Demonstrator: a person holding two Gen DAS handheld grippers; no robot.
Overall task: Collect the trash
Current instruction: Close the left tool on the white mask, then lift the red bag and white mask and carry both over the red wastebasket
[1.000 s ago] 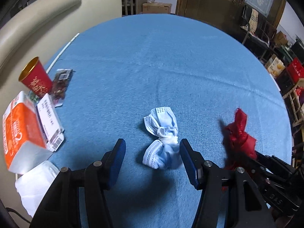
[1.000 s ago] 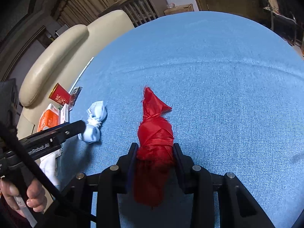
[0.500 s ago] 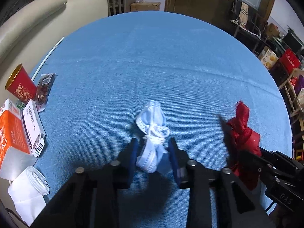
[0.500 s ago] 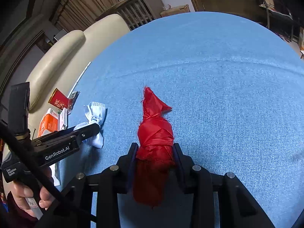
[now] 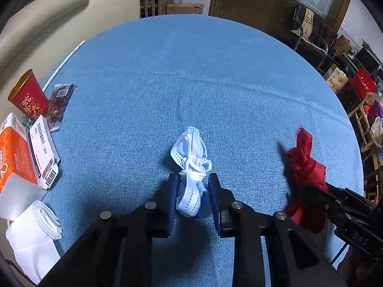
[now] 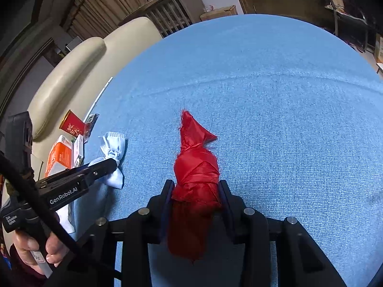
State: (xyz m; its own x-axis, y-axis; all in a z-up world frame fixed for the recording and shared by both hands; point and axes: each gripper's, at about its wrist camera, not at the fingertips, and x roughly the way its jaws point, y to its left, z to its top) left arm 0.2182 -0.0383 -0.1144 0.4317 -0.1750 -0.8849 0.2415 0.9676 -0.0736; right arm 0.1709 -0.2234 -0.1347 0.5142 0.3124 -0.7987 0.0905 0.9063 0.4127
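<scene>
both jaws now clenched on trash

the jaws of the left gripper (image 5: 192, 197), wide apart a second ago, have closed on the lower half of the knotted blue face mask (image 5: 191, 167), which sits on the blue surface (image 5: 203, 83) between the pads. the right gripper (image 6: 195, 198) is unchanged, its jaws pinching the red cloth bundle (image 6: 195, 167), also down on the surface. with each hand loaded, lifting both pieces away looks like the next step. off to the left, a red paper cup (image 5: 28, 96), an orange carton (image 5: 13, 160) and a folded white tissue (image 5: 33, 232) remain uncollected.
</scene>
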